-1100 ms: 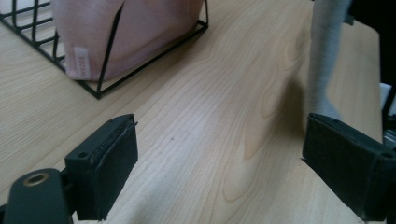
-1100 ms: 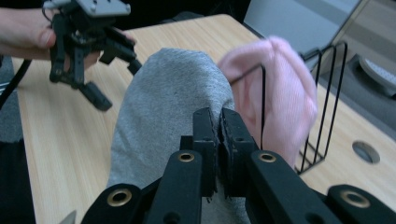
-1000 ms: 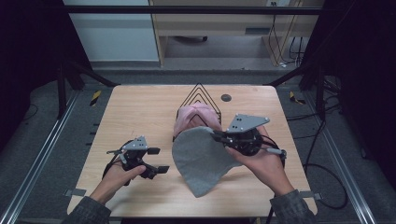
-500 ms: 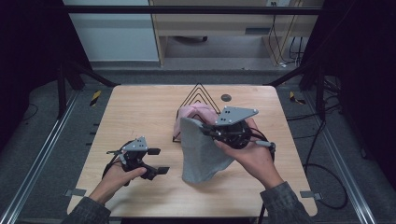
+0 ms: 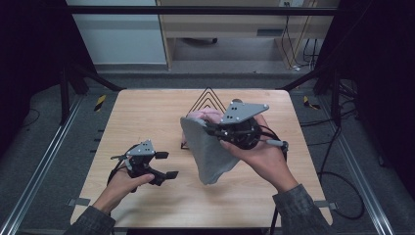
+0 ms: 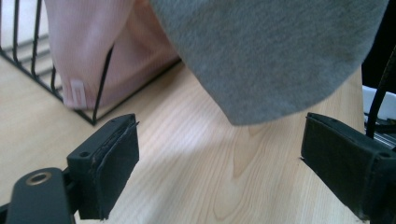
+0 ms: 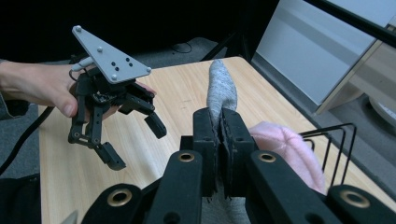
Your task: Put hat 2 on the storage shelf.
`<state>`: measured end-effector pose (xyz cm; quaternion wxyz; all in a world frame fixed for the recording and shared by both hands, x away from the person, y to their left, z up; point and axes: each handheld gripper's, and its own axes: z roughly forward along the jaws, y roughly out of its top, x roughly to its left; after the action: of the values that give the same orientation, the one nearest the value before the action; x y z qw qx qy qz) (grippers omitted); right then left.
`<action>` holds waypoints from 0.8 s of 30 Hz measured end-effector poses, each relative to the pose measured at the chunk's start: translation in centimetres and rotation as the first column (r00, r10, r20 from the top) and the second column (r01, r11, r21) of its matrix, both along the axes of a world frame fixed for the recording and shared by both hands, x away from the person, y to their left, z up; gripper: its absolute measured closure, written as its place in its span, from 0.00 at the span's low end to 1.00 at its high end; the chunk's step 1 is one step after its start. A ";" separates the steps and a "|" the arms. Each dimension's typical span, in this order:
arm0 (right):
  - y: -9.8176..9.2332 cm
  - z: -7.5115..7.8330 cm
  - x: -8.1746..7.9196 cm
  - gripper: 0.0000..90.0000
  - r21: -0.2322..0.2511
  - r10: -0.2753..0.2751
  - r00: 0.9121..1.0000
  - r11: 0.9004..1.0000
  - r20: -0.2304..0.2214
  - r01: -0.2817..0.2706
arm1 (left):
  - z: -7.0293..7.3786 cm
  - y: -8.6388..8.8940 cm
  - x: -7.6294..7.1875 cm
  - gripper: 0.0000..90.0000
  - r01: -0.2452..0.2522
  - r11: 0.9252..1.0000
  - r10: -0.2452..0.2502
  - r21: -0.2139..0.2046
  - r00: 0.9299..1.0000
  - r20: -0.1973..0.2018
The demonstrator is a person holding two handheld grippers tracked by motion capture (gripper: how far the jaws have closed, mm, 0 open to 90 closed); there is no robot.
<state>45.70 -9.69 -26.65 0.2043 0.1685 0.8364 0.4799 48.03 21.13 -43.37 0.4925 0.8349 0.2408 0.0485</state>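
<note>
A grey knit cloth (image 5: 208, 152) hangs off the table from my right gripper (image 5: 208, 128), which is shut on its upper edge; its lower tip hovers just above the wood. In the right gripper view the jaws pinch the grey cloth (image 7: 220, 88) at my right gripper (image 7: 220, 140). Behind it a pink knit piece (image 5: 204, 115) lies in a black wire rack (image 5: 208, 95). My left gripper (image 5: 167, 165) rests low at the table's left, open and holding nothing. In its own view my left gripper (image 6: 219, 168) faces the grey cloth (image 6: 271, 56) and the pink piece (image 6: 121, 56).
The wooden table (image 5: 147, 112) has bare room to the left and along the front. Metal rails (image 5: 44, 166) run along both sides. Yellow-black tape marks (image 5: 100, 102) lie on the floor. A cabinet (image 5: 122, 34) stands behind the table.
My right gripper has risen and drifted left and back with the grey cloth, which went from lying spread on the table to hanging in a narrow fold. The left gripper stayed put.
</note>
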 end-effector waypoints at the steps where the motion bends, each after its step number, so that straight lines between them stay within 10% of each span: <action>1: 0.0 0.5 -0.1 0.96 0.005 0.005 1.000 1.000 0.000 -0.005 | 0.5 -0.3 0.1 0.12 0.004 1.000 -0.004 0.004 1.000 0.008; 24: 1.1 1.7 0.0 0.96 0.002 0.027 1.000 1.000 -0.001 -0.027 | 3.2 -2.9 3.3 0.20 0.043 0.999 -0.043 0.011 0.999 0.019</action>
<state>45.68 -8.57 -24.90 0.1970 0.1577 0.8382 0.4835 51.36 18.19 -40.21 0.4914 0.8420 0.2177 0.0472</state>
